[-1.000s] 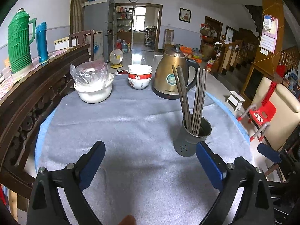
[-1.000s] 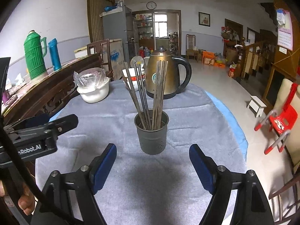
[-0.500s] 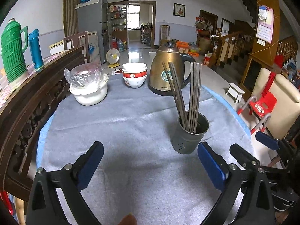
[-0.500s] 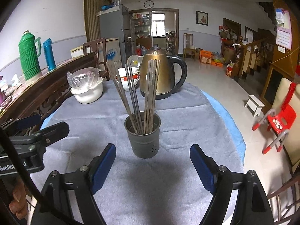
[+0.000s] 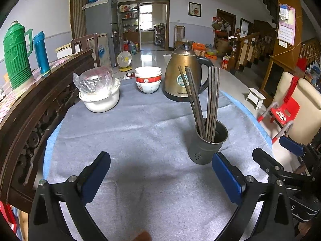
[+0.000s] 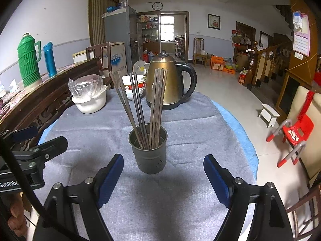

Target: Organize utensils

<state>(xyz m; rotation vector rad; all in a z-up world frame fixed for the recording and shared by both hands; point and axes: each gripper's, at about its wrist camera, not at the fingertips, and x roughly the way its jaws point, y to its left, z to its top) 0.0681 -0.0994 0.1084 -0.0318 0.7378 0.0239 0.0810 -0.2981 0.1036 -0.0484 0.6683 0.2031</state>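
A round table under a grey cloth (image 6: 180,190). At far left sits a white pot (image 5: 100,102) with a plastic bag over it, then stacked bowls (image 5: 148,79), then a brass kettle (image 5: 183,78). Nearer and right of centre stands a dark cup (image 6: 148,150) with all the chopsticks (image 6: 140,108) upright inside. The left gripper (image 5: 160,178) is spread wide and empty, the cup just beside its right finger. The right gripper (image 6: 163,177) is spread wide and empty, facing the cup. No loose utensils are visible, so sorting seems finished or paused. Any next move likely needs a grip on the cup.
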